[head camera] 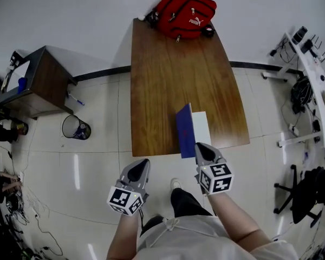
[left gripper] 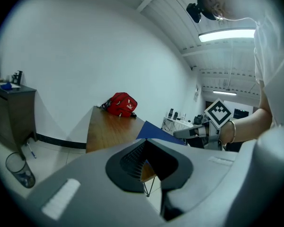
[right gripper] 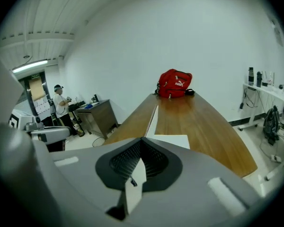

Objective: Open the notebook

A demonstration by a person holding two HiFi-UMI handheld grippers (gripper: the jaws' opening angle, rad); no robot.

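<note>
The notebook lies near the front edge of the wooden table [head camera: 173,75]. Its blue cover [head camera: 184,130] stands lifted almost upright over the white first page [head camera: 201,127]. My right gripper [head camera: 201,149] is shut on the cover's near edge. In the right gripper view the cover [right gripper: 152,121] runs edge-on away from the right gripper [right gripper: 141,143], with the page [right gripper: 173,141] flat beside it. My left gripper [head camera: 141,168] hangs in front of the table, off its left side, shut on nothing. In the left gripper view the left gripper [left gripper: 146,143] has the blue cover [left gripper: 156,130] beyond it.
A red backpack [head camera: 185,12] sits at the table's far end. Left of the table are a wire wastebasket [head camera: 75,127] and a dark cabinet [head camera: 38,83]. White desks with equipment [head camera: 314,80] and an office chair [head camera: 295,191] stand at the right. A person [right gripper: 61,105] stands far off.
</note>
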